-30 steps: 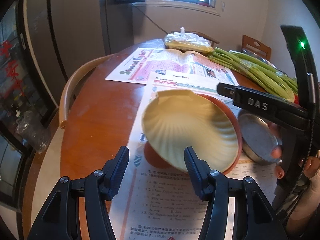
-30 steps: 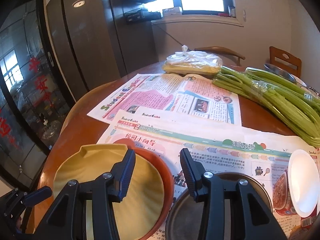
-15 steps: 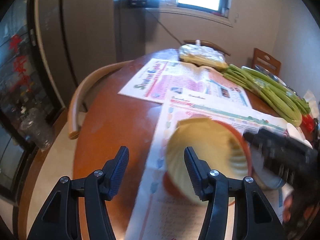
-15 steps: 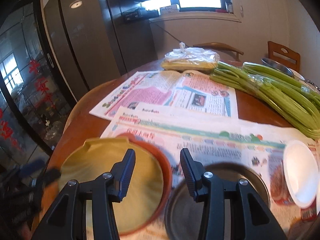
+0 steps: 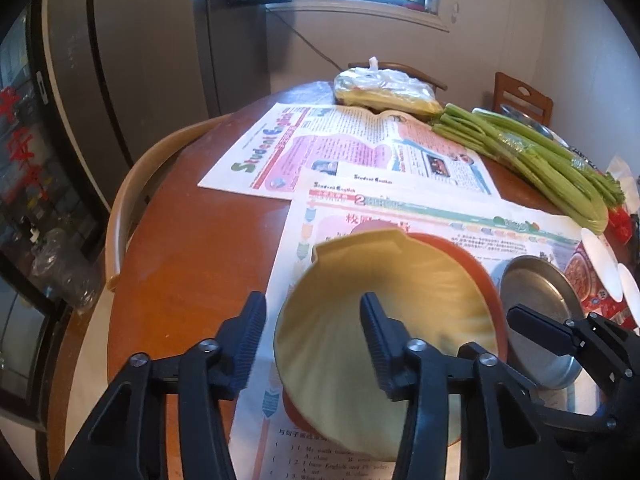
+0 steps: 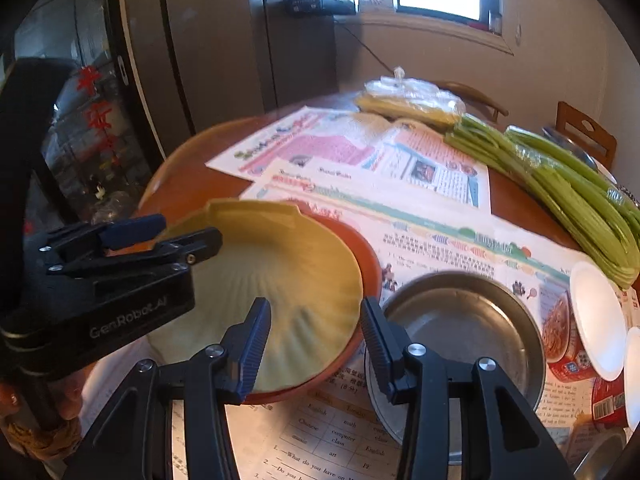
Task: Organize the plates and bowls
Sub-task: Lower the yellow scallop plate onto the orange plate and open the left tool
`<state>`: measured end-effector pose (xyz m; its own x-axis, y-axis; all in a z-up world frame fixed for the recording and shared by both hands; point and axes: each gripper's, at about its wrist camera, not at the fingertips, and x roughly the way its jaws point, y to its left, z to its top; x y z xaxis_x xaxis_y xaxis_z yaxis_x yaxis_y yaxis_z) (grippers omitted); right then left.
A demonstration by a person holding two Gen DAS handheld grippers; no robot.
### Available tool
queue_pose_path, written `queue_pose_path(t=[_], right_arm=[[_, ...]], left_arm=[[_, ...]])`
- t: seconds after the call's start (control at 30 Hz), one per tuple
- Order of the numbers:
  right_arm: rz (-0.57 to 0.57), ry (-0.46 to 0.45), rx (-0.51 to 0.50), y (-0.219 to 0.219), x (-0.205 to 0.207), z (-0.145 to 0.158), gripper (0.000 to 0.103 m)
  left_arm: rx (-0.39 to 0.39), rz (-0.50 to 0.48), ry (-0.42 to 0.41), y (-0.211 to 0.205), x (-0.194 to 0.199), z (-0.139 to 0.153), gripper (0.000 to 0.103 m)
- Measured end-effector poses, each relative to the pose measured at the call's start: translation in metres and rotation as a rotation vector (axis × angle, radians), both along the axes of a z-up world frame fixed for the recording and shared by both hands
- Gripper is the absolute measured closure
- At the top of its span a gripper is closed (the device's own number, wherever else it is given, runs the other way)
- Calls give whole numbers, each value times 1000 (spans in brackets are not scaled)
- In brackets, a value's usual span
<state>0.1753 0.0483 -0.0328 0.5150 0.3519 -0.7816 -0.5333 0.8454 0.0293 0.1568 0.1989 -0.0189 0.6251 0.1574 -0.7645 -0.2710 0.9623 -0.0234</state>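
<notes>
We had both our tools open and holding nothing. Our left gripper [image 5: 312, 330] hung over the near edge of the yellow shell plate [image 5: 384, 300], with its two jaws spread wide. Our right gripper [image 6: 316, 334] hung a bit to the right, over the spot where that plate and the metal bowl [image 6: 460, 328] came close together. The yellow shell plate sat inside the red plate [image 6: 366, 264], on the newspaper [image 5: 440, 208] that covered the round table [image 5: 192, 248]. We thought a few things could go badly. The yellow plate looked smooth and thin at the rim, so it could slip out of a weak pinch. If we grabbed the rims of both plates at once, the red one could lift, then drop. Our two tools were near each other, so they could bump. The paper could slide under the plates and push the metal bowl toward the white lidded cups [image 6: 596, 320].
</notes>
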Motion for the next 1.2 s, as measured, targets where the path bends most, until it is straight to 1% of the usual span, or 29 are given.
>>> queue_pose_path(t=[0.13, 0.23, 0.37, 0.47, 0.6, 0.77, 0.83, 0.87, 0.93, 1.03, 1.13, 1.17, 1.2], right_arm=[[-9, -13, -42, 2, 3, -6, 57], [-28, -5, -46, -1, 8, -10, 57], [-56, 1, -44, -7, 15, -14, 57], [-79, 7, -49, -11, 21, -18, 57], [-102, 15, -49, -14, 27, -22, 57], [-114, 25, -48, -17, 30, -23, 57], [-118, 17, -56, -19, 29, -20, 57], [-122, 14, -56, -20, 28, -19, 57], [-123, 10, -38, -23, 25, -14, 57], [-122, -9, -11, -29, 18, -2, 57], [-127, -32, 13, -33, 11, 11, 57], [-125, -36, 25, -35, 8, 15, 57], [-122, -37, 48, -38, 3, 19, 57]], left_arm=[[6, -10, 10, -4, -3, -8, 57], [16, -22, 22, -9, -4, -14, 59], [43, -30, 15, -16, -8, -15, 58], [46, -50, 23, -19, -12, -14, 58], [109, -63, 34, -28, -19, -11, 58], [104, -83, 26, -35, -25, -5, 58], [135, -80, 32, -38, -23, -6, 58], [154, -68, 48, -39, -22, -8, 58], [158, -67, 55, -40, -22, -10, 57], [139, -77, 56, -42, -24, -9, 54], [114, -74, 40, -41, -30, -3, 52], [113, -68, 31, -40, -33, -1, 48], [118, -58, 27, -40, -36, 0, 42]])
